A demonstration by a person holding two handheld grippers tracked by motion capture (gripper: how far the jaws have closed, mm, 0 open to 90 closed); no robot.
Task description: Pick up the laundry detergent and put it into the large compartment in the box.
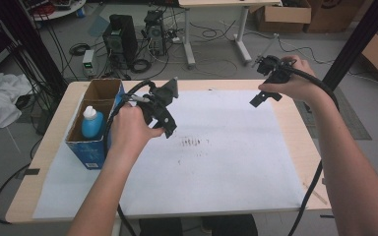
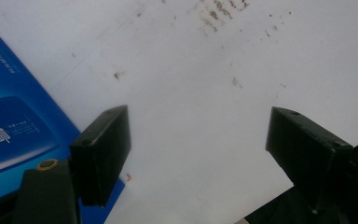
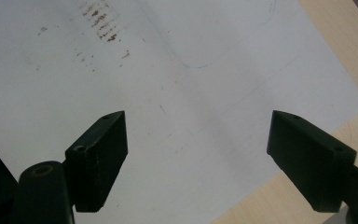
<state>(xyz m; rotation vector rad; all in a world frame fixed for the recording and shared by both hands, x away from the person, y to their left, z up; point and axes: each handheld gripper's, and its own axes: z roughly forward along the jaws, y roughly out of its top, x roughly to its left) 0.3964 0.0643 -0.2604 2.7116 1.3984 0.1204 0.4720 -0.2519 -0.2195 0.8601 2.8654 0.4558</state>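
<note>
An open-topped blue cardboard box (image 1: 92,153) stands on the left of the table, with a blue bottle with a white cap (image 1: 91,123) upright in its near compartment. My left gripper (image 1: 168,129) hovers just right of the box over the white paper sheet (image 1: 226,167). Its jaws stand apart with nothing between them (image 2: 198,140), and the blue box (image 2: 14,130) side lies beside the left jaw. My right gripper (image 1: 257,100) is held high over the sheet's far right part, open and empty (image 3: 198,140).
Dark smudges (image 1: 193,142) mark the sheet's middle. The wooden table edge (image 3: 335,60) runs past the sheet on the right. Behind the table are computer towers (image 1: 119,39), cables, a white desk and cardboard boxes. A black post (image 1: 354,44) rises at the far right.
</note>
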